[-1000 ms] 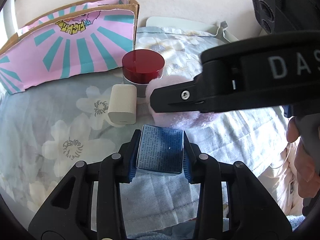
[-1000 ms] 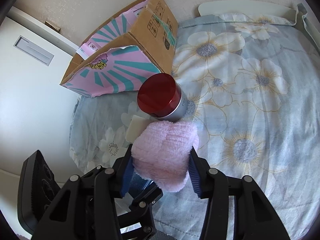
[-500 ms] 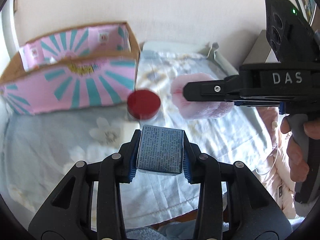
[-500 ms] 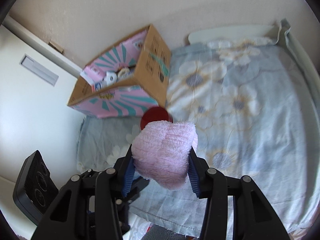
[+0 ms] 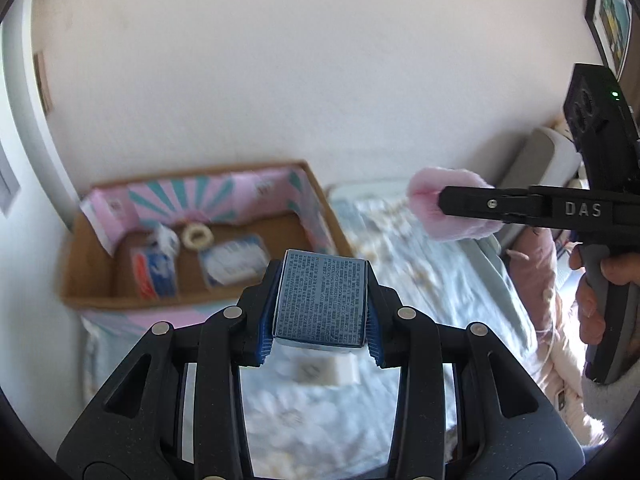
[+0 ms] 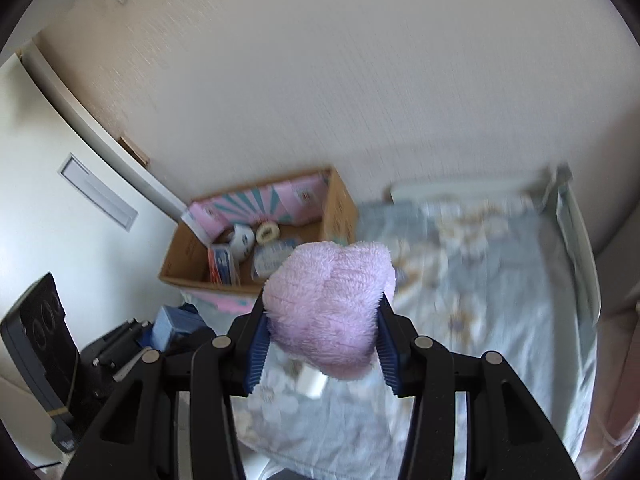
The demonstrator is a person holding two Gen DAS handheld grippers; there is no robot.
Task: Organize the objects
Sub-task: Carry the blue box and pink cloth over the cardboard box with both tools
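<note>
Left gripper [image 5: 320,312], as I hold it, clamps a rectangular blue printed box [image 5: 320,300] lengthwise forward; right gripper [image 6: 322,340] squeezes a rounded, fluffy pink plush [image 6: 328,308]; cardboard box [image 5: 96,272] ahead-left.

Pink fluffy bundle [image 6: 330,312] clamped in right tool [image 6: 322,354], above floral bedsheet [image 6: 500,300].

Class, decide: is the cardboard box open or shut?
Open. The cardboard box has no lid over it, and a tape roll and packets lie visible inside.
</note>
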